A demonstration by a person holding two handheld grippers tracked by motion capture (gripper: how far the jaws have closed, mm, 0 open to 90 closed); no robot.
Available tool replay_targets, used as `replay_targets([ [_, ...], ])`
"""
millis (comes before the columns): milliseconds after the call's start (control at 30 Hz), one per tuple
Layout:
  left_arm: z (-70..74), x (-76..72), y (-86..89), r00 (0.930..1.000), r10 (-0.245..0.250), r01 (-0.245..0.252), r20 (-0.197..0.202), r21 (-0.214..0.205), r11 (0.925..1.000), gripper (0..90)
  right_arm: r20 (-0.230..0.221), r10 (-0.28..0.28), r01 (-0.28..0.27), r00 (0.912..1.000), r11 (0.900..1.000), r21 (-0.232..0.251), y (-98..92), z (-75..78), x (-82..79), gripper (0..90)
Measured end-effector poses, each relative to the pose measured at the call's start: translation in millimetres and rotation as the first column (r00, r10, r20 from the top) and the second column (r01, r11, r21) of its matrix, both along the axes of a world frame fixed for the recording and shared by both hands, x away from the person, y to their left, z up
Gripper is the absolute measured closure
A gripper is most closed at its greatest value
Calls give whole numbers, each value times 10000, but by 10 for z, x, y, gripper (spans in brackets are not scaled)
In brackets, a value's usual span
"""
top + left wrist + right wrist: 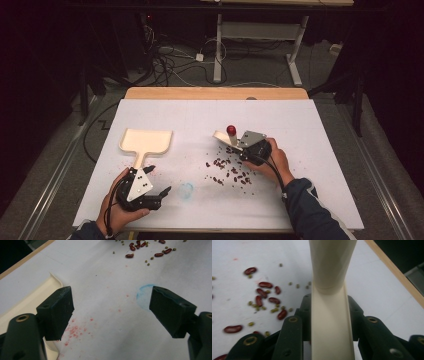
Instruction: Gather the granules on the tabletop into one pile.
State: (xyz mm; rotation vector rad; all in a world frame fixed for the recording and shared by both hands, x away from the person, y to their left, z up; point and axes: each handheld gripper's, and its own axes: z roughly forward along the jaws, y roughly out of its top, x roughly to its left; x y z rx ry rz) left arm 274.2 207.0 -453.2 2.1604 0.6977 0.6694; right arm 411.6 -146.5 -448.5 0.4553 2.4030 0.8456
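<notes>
Your right hand-held gripper (239, 148) is clamped on the handle of a cream brush (329, 315), which sits at the far edge of the scattered red beans (227, 172) right of centre on the white worktop (320, 165). Your left hand-held gripper (157, 181) rests near the front edge with its jaws wide and nothing between them, just beside the handle of the cream dustpan (146, 142), which lies well apart from the spill. Risk: a fast stroke could likely flick the beans and the small green seeds (274, 310) across the worktop, since the dustpan is not yet in place to catch them; a loose hold could let the smooth handle twist in the jaws. The brush's long axis runs straight out along the right jaws, its working end pointing away from you toward the far left
</notes>
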Motion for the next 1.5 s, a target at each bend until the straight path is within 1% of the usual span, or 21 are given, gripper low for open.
replay_targets([
  [33,7,-7,-5,10000,-60,60,25,8,10000,187,-82,242,-243,9997,9996,-115,2,-6,-28,668],
  [167,16,-31,-20,9997,-192,191,119,90,9998,187,-312,810,-806,9962,9967,122,-34,-2,-139,667],
  [267,22,-37,-17,9992,-380,380,82,29,9993,186,-353,1036,-1032,9940,9946,132,-58,1,-206,667],
  [333,27,-48,-28,9987,-495,495,112,-6,9988,186,-266,1465,-1465,9889,9892,19,-104,11,-306,666],
  [467,26,-59,-49,9979,-635,634,113,83,9980,186,-341,1793,-1793,9832,9838,34,-160,28,-388,667],
  [500,24,-57,-51,9979,-644,644,92,87,9979,186,-435,1862,-1861,9815,9825,54,-194,43,-448,668],
  [567,20,-53,-54,9973,-729,729,56,98,9973,186,-323,2015,-2016,9790,9795,-4,-223,64,-475,669],
  [667,19,-53,-66,9972,-750,749,60,165,9971,186,-299,2045,-2046,9784,9788,-8,-251,86,-500,671],
  [767,20,-50,-70,9971,-760,759,65,172,9970,186,-225,1884,-1884,9818,9821,24,-274,114,-517,673],
  [867,17,-45,-70,9971,-759,758,51,215,9969,186,122,1753,-1754,9844,9844,110,-296,189,-512,676],
  [900,16,-44,-70,9971,-754,753,46,226,9969,186,122,1753,-1754,9844,9844,110,-296,189,-512,676],
  [933,16,-44,-69,9972,-742,741,45,231,9970,186,265,1684,-1694,9854,9846,433,-325,255,-524,675],
  [967,15,-44,-69,9974,-722,720,44,240,9971,186,265,1684,-1694,9854,9846,433,-325,255,-524,675],
  [1000,15,-44,-69,9974,-715,713,59,248,9971,186,347,1585,-1607,9867,9842,741,-356,330,-544,675],
  [1167,18,-45,-60,9976,-689,686,95,292,9972,186,284,1601,-1624,9867,9791,1223,-392,476,-607,675],
  [1233,23,-48,-57,9978,-660,657,116,286,9974,186,102,1868,-1862,9823,9708,1511,-381,549,-701,675],
  [1333,24,-50,-48,9981,-604,600,130,320,9977,186,-359,2432,-2340,9693,9575,1685,-365,569,-820,675],
  [1400,27,-53,-39,9981,-597,592,141,320,9977,186,-864,2904,-2743,9530,9481,1610,-382,573,-918,675],
  [1433,27,-55,-36,9982,-579,574,146,312,9979,186,-864,2904,-2743,9530,9481,1610,-382,573,-918,675],
  [1467,28,-55,-32,9983,-569,565,152,303,9979,186,-1103,3151,-2951,9426,9410,1657,-400,570,-977,675],
  [1500,27,-50,-29,9985,-528,524,130,297,9982,186,-1769,3808,-3516,9076,9195,1756,-448,543,-1093,675],
])
